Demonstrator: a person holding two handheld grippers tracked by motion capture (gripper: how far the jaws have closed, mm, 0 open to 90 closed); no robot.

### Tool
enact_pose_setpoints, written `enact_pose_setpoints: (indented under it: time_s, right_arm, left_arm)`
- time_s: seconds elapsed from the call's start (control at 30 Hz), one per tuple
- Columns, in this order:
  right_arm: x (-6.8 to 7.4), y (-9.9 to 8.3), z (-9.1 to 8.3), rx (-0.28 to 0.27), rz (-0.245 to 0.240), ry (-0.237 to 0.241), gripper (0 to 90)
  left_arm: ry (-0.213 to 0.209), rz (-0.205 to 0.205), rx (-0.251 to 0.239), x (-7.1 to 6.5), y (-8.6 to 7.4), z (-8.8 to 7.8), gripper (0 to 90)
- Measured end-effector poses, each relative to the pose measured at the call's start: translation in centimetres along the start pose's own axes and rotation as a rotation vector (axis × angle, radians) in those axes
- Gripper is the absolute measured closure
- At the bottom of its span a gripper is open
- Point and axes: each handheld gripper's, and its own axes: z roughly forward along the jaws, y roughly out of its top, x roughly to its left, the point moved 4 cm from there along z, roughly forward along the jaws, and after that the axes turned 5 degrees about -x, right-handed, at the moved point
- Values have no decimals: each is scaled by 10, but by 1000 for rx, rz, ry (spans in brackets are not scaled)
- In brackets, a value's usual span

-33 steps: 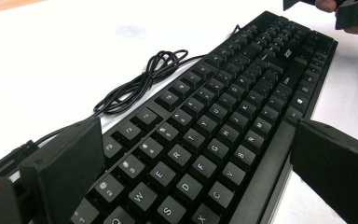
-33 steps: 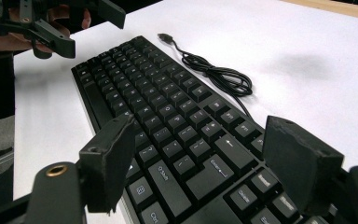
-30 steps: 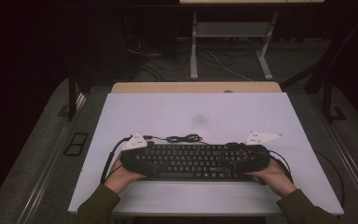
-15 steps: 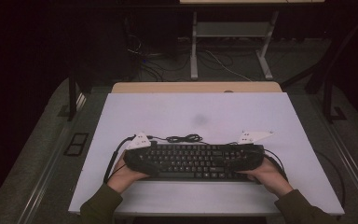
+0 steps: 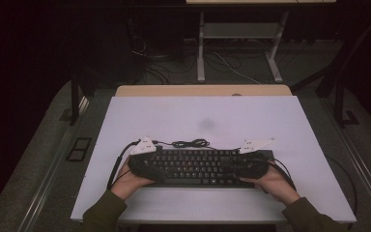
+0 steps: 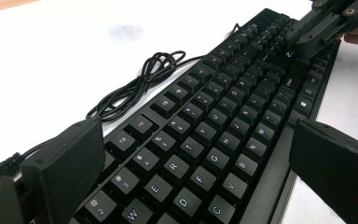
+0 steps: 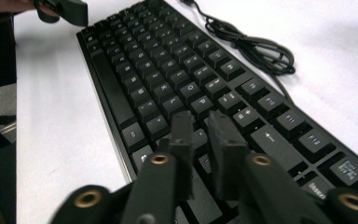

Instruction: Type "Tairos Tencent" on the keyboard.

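We have a black keyboard (image 5: 198, 166) lying flat near the front edge of the white bench (image 5: 212, 116), its long side running across in front of us, and its thin black cord (image 5: 189, 143) lies coiled in a loose bundle on the bench just behind it. Our left tongs (image 5: 147, 166) sit at the keyboard's left end, held by our left hand (image 5: 128, 180); in the left gripper view the two black jaws stand wide apart, one on the far side of the key rows and one past the near edge, so the keyboard's body lies between them without the pads pressing on it. Our right tongs (image 5: 249, 166) sit at the right end, held by our right hand (image 5: 275, 182). In the right gripper view their jaws have just been closing and now stand nearly together, with only a narrow gap, hovering over the keys at the right part of the keyboard; we see no thing caught between them, though whether the tips touch a key we cannot tell. The same tongs appear at the far end of the keyboard in the left gripper view (image 6: 321, 25), low over the keys.
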Motion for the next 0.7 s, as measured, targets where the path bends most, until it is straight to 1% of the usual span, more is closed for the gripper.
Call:
enact_pose_setpoints:
  time_s: [0.07, 0.1, 0.17, 0.27, 0.4, 0.47, 0.5, 0.7]
  right_arm:
    - [0, -1, 1, 10, 1, 8, 884]
    - [0, -1, 1, 16, 1, 11, 890]
    - [0, -2, 2, 24, 4, 16, 891]
    - [1, -4, 4, 45, -7, 25, 892]
    - [1, -5, 4, 57, -12, 31, 891]
    - [2, -6, 5, 60, -13, 31, 891]
    - [2, -7, 7, 72, -17, 32, 891]
    - [3, -10, 10, 100, -29, 31, 891]
  left_arm:
    - [-1, 0, 0, 0, 0, 0, 30]
    - [-1, 0, 0, 0, 0, 0, 30]
    - [-1, -1, 0, 0, 0, 0, 30]
    - [0, -2, -1, 0, 0, 0, 30]
    - [0, -1, -1, 0, 0, 0, 31]
    - [-1, -2, -1, 0, 0, 1, 31]
    - [-2, -2, 0, 0, 0, 1, 31]
    - [-4, 0, 0, 0, 0, 1, 31]
